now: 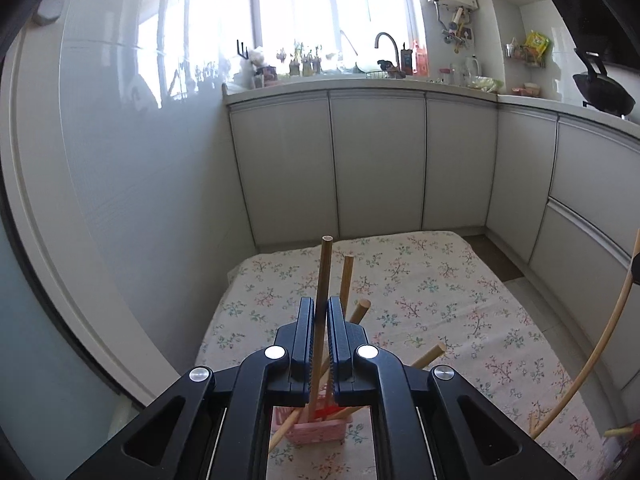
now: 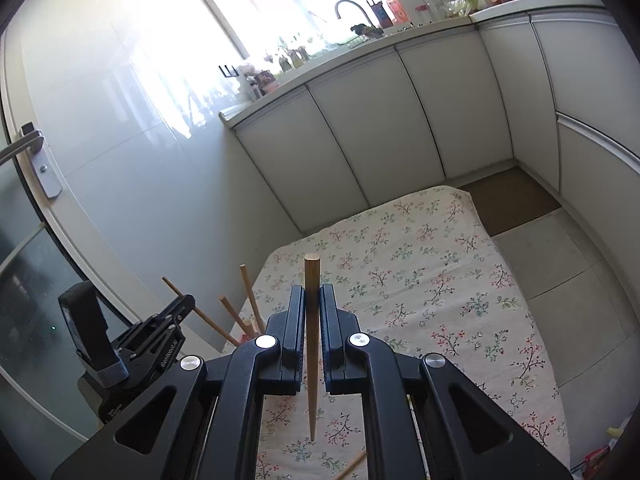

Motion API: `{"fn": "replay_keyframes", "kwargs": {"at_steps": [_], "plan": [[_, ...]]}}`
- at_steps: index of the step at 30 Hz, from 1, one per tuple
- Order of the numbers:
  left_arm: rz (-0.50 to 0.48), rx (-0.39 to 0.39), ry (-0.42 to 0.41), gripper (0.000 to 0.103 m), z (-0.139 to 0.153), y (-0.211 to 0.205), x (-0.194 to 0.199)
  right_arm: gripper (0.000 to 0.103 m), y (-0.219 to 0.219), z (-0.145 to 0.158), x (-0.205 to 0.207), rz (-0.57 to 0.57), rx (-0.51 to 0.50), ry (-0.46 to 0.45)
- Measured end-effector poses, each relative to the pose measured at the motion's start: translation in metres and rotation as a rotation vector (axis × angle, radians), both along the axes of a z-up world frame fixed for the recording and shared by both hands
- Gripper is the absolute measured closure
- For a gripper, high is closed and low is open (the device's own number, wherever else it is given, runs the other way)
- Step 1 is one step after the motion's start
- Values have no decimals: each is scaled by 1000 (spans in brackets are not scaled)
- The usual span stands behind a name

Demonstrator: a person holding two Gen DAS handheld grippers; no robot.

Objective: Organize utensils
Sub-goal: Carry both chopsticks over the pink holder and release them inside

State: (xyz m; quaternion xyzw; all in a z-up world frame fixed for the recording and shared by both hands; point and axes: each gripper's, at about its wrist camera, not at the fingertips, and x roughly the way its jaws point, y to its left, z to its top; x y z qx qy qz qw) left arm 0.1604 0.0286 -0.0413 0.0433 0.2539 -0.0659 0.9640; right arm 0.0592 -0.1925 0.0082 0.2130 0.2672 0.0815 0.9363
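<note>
Left gripper [image 1: 320,312]: jaws narrow, clamped on an upright chopstick [image 1: 323,280] standing in the pink basket [image 1: 320,430].
Right gripper [image 2: 311,300]: jaws narrow, clamped on a second chopstick [image 2: 312,340], tip hanging above the cloth.
Handling: likely light, stiff, smooth wood; grip mid-shaft, near the thick end.
Surface: floral cloth [image 2: 420,280], soft, laid flat.
Room: kitchen, white cabinets [image 1: 376,168], bright window.

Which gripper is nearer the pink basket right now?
Left. The left gripper sits directly above the pink basket, clamped on a chopstick that stands in it. The right gripper is off to the basket's right over the floral cloth, holding its own chopstick.
</note>
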Motion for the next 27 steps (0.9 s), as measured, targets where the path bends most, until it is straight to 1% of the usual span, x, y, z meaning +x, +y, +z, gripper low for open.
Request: {"fn": "replay_keyframes", "kwargs": {"at_steps": [1, 2, 3, 5, 8, 11, 14, 17, 20, 24, 27], "plan": [[2, -27, 13, 94, 0, 1, -3, 96, 1, 0, 0, 1, -1, -4], [2, -55, 19, 89, 3, 4, -4, 96, 2, 1, -1, 1, -1, -11], [3, -78, 17, 80, 6, 7, -8, 96, 3, 3, -3, 3, 0, -21], [14, -115, 7, 68, 14, 14, -16, 96, 7, 8, -6, 6, -2, -51], [32, -151, 10, 66, 26, 25, -31, 96, 20, 20, -11, 17, -10, -116], [65, -166, 29, 57, 35, 39, -42, 96, 41, 33, -15, 36, -32, -192], [113, -170, 61, 46, 35, 55, -52, 96, 62, 43, -12, 51, -52, -252], [159, -177, 113, 45, 26, 71, -57, 96, 83, 47, -2, 72, -42, -291], [199, -190, 152, 45, 17, 86, -56, 96, 106, 44, 10, 81, -52, -321], [193, -216, 167, 44, 11, 96, -54, 96, 139, 28, 28, 75, -114, -352], [196, -208, 178, 44, 5, 99, -49, 96, 161, 8, 43, 66, -183, -340]]}}
